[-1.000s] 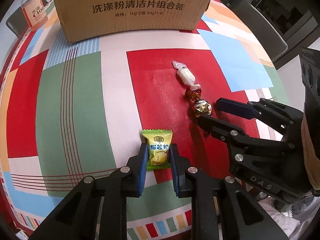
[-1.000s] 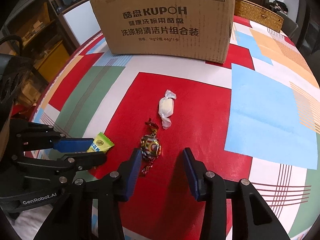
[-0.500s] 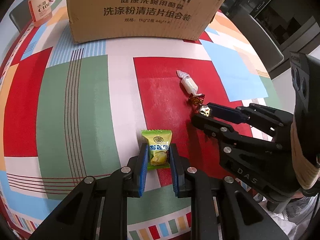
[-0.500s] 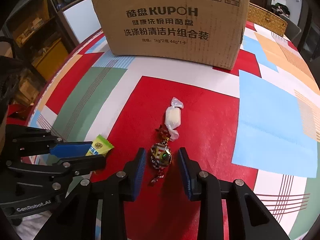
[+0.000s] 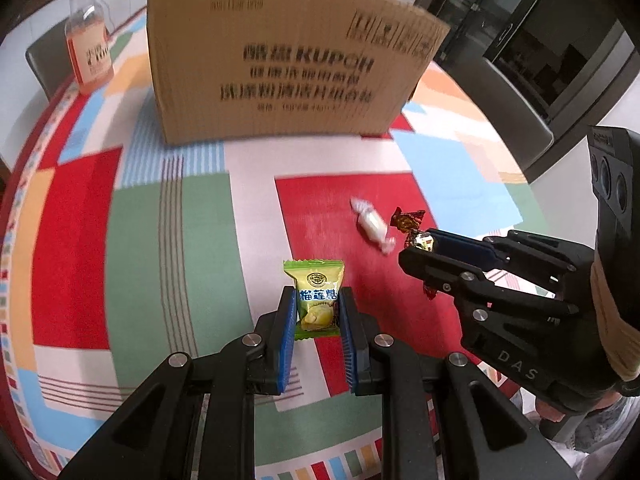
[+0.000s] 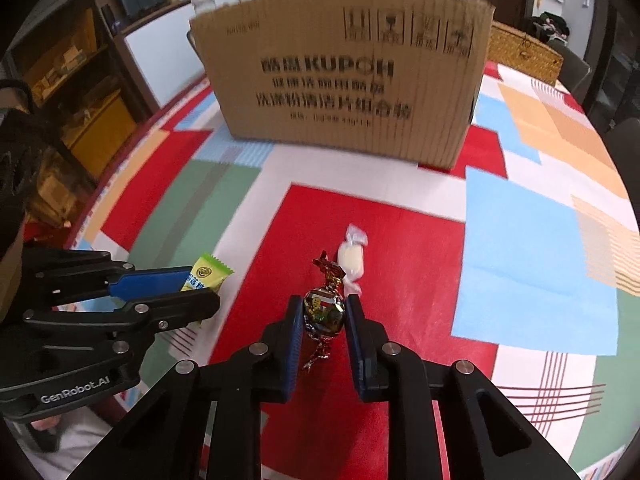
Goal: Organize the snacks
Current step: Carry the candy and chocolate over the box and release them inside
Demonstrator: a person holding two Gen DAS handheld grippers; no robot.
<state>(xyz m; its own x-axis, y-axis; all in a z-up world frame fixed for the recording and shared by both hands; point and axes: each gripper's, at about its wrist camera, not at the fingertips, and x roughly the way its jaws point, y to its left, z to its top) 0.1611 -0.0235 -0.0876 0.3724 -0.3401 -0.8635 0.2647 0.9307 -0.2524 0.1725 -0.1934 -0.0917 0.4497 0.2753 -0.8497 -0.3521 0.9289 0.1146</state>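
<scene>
Two candies are now off the tablecloth (image 5: 176, 248) vs 0.5 s ago: the green durian candy (image 5: 316, 300) sits pinched between the left gripper (image 5: 317, 312) pads, and the gold foil candy (image 6: 323, 312) is clamped in the right gripper (image 6: 323, 316), both raised w/ the cardboard box (image 5: 288, 68) now showing its top edge. Both grippers point fwd toward the box, side by side, right one just beside the left. The white candy (image 6: 349, 260) lies on the red patch, just beyond the foil one.
</scene>
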